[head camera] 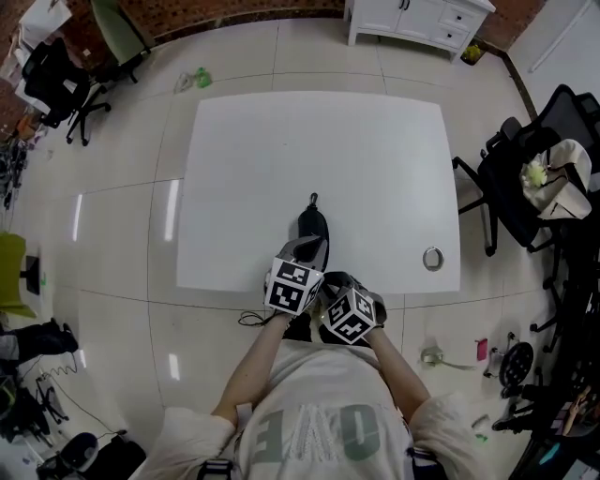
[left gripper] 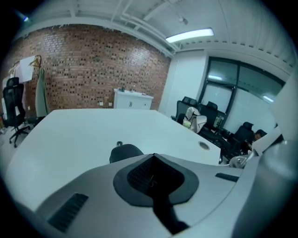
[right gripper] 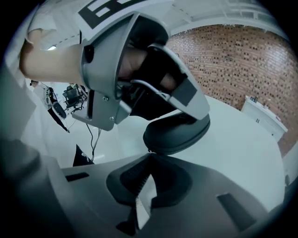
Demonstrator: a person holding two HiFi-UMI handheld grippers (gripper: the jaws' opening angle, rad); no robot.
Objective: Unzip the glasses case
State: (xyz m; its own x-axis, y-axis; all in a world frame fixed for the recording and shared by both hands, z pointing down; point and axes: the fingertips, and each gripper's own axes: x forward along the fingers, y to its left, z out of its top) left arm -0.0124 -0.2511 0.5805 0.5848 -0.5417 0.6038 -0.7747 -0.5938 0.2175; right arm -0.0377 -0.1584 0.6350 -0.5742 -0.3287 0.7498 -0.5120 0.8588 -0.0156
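A black glasses case (head camera: 312,225) lies on the white table (head camera: 375,150) near its front edge, with a small loop at its far end. My left gripper (head camera: 305,247) is shut, its tips over the case's near end. In the left gripper view the case (left gripper: 125,151) shows just behind the shut tips (left gripper: 152,156). My right gripper (head camera: 330,284) comes in from the front right. In the right gripper view its shut tips (right gripper: 150,155) meet at the rim of the case (right gripper: 179,132), under the left gripper (right gripper: 139,69). No zip pull can be made out between them.
A round metal grommet (head camera: 432,258) sits in the table at the right front. Office chairs with bags (head camera: 530,178) stand to the right. A white cabinet (head camera: 417,19) is at the back and a black chair (head camera: 56,80) at far left. Cables lie on the floor below the front edge.
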